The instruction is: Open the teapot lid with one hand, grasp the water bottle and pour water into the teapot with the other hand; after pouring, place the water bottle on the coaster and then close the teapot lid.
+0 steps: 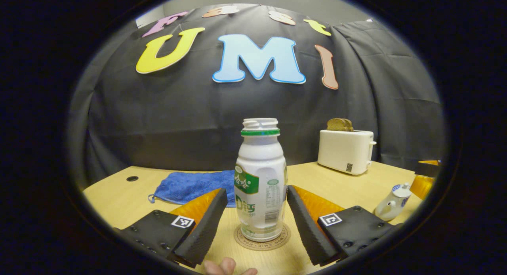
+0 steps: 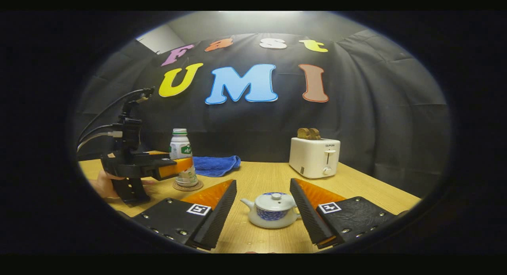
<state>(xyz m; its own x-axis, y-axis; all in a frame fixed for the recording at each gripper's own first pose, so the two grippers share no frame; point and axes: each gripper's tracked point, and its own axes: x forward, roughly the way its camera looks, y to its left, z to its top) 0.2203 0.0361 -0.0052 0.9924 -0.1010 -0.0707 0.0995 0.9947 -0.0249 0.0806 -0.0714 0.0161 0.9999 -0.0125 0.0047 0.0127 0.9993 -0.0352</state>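
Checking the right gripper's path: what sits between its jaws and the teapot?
Nothing: in the right gripper view the teapot stands between the open right gripper jaws, bare table around it.

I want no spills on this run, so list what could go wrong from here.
1. The bottle has no cap and stands between the open left gripper; a finger knocking it off centre could tip it off the coaster.
2. The teapot lid is on, with the open right gripper around it; pouring before it is lifted would probably wet the table.
3. The towel lies just behind the bottle and might snag it.
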